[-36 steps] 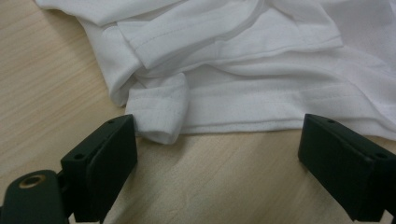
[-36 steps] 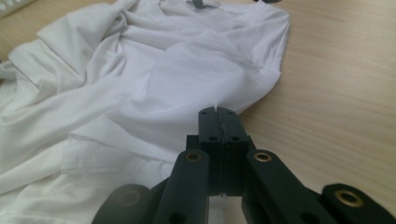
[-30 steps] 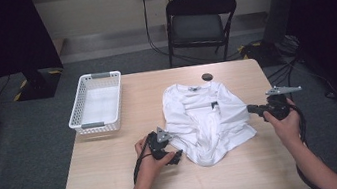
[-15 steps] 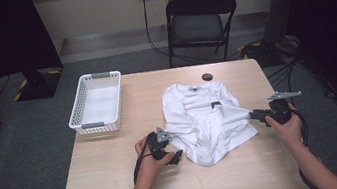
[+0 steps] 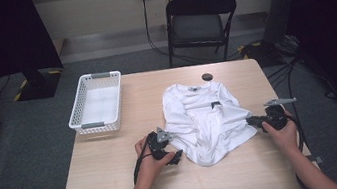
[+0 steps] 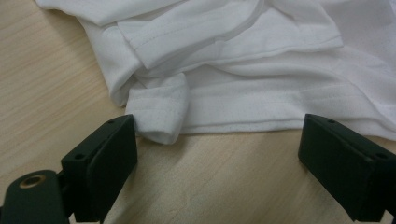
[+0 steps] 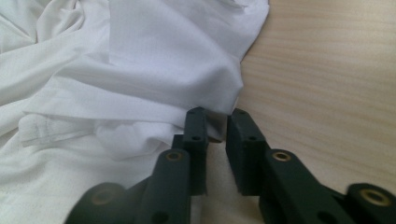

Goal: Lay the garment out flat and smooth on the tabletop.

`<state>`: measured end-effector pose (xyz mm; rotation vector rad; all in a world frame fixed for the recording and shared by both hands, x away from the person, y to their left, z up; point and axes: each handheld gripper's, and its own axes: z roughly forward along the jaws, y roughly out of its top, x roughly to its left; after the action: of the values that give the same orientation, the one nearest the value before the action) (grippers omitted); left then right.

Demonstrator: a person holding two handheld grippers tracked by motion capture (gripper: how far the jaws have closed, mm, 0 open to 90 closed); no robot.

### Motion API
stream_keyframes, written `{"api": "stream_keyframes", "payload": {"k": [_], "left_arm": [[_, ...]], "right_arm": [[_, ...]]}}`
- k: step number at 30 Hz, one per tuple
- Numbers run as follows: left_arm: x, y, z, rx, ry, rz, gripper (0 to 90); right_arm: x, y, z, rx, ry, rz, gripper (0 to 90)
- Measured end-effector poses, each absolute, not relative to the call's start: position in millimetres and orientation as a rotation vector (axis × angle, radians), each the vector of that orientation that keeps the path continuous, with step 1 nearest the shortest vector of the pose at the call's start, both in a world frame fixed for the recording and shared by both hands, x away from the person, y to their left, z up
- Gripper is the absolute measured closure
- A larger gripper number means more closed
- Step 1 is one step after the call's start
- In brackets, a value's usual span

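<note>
A white shirt lies crumpled and partly folded on the wooden table. My left gripper rests on the table at the shirt's lower left corner. In the left gripper view its jaws stand wide open with the folded hem just ahead of them. My right gripper sits low at the shirt's right edge. In the right gripper view its jaws have just been closing to a narrow gap, and the edge of the shirt lies at their tips without being pinched.
A white mesh basket stands at the table's left back. A small dark round object lies beyond the shirt's collar. A black folding chair stands behind the table. Bare wood runs along the near edge.
My right gripper has sunk toward the table at the shirt's right edge, and the sleeve there has come down with it. The left gripper has stayed put.
</note>
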<state>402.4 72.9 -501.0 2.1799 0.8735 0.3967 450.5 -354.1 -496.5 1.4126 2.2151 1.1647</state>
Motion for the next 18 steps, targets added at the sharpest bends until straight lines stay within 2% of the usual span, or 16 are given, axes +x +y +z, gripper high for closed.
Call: {"api": "stream_keyframes", "payload": {"k": [1, 3, 18], "left_arm": [[402, 73, -501, 2.180, 0.873, 0.397, 11.1], [402, 73, -501, 2.180, 0.873, 0.397, 11.1], [402, 73, -501, 2.180, 0.874, 0.399, 11.1]], "right_arm": [[451, -353, -496, 1.403, 2.223, 1.171, 85.9], [451, -352, -496, 1.374, 2.222, 1.134, 89.6], [429, -381, -467, 1.368, 2.153, 1.210, 90.0]]}}
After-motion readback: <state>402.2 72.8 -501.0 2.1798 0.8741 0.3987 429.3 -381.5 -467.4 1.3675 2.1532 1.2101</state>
